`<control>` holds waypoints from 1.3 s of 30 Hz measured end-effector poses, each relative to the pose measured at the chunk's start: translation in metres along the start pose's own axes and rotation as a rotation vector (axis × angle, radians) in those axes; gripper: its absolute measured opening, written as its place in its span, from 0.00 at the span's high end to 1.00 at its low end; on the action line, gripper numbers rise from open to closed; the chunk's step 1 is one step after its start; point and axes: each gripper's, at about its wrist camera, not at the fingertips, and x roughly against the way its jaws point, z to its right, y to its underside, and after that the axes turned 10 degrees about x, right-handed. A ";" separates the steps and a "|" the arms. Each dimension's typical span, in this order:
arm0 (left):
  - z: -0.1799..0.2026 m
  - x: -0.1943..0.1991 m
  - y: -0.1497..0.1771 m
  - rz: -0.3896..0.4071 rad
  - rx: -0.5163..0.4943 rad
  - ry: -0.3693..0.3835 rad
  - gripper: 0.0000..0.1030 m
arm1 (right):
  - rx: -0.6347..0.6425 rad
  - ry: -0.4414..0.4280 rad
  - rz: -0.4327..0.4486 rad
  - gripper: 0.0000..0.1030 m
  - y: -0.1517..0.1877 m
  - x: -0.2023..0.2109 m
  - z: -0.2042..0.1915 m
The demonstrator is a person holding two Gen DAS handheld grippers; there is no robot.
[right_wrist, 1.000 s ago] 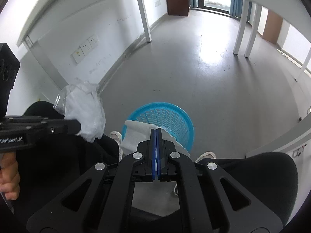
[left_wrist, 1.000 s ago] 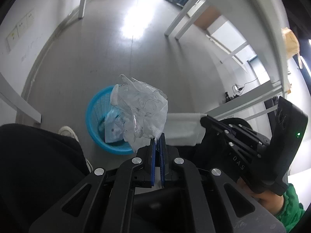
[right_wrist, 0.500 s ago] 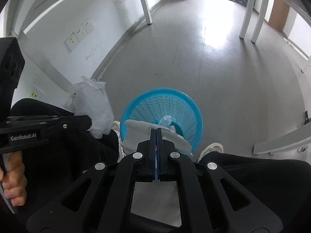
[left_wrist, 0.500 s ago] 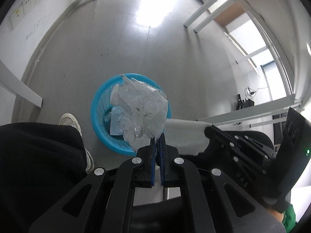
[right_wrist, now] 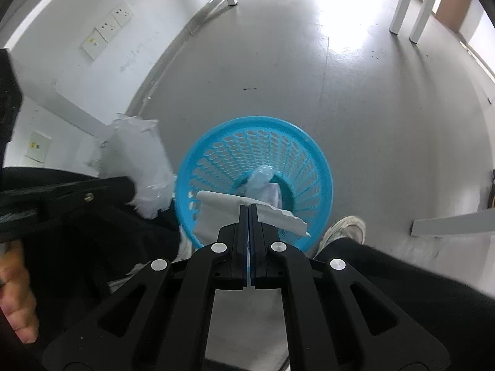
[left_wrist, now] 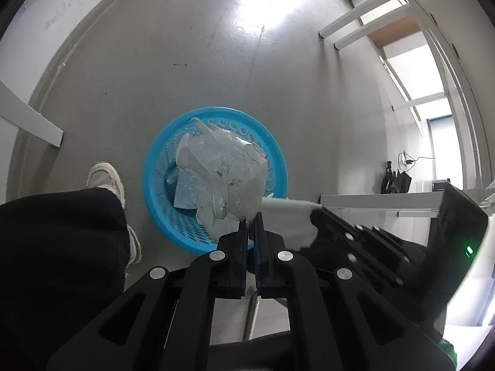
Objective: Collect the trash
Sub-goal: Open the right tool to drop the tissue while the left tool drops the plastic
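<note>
the blue basket stands on open grey floor, its mouth clear from above except for trash lying at the bottom. a shoe and dark trouser legs crowd its near side. white table legs stand well apart from it, and the wall is near on one side.

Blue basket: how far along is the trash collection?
Done: some plastic and paper already lies in the blue basket. In hand: left gripper pinches a clear plastic bag, right gripper a white paper sheet, both above it. Left: release both.
</note>
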 end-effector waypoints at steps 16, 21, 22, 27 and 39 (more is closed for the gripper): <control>0.003 -0.014 -0.017 0.029 0.024 -0.034 0.97 | -0.065 -0.040 -0.106 1.00 -0.016 -0.051 0.024; 0.000 -0.016 -0.015 0.039 0.034 -0.059 0.97 | -0.063 -0.056 -0.099 1.00 -0.016 -0.053 0.024; -0.001 -0.015 -0.015 0.036 0.041 -0.048 0.97 | -0.061 -0.057 -0.101 0.99 -0.016 -0.053 0.024; 0.000 -0.009 -0.015 0.072 0.036 -0.018 0.65 | -0.089 -0.047 -0.108 0.76 -0.014 -0.053 0.029; -0.004 -0.002 -0.016 0.103 0.042 0.014 0.64 | -0.111 -0.014 -0.082 0.64 -0.006 -0.034 0.032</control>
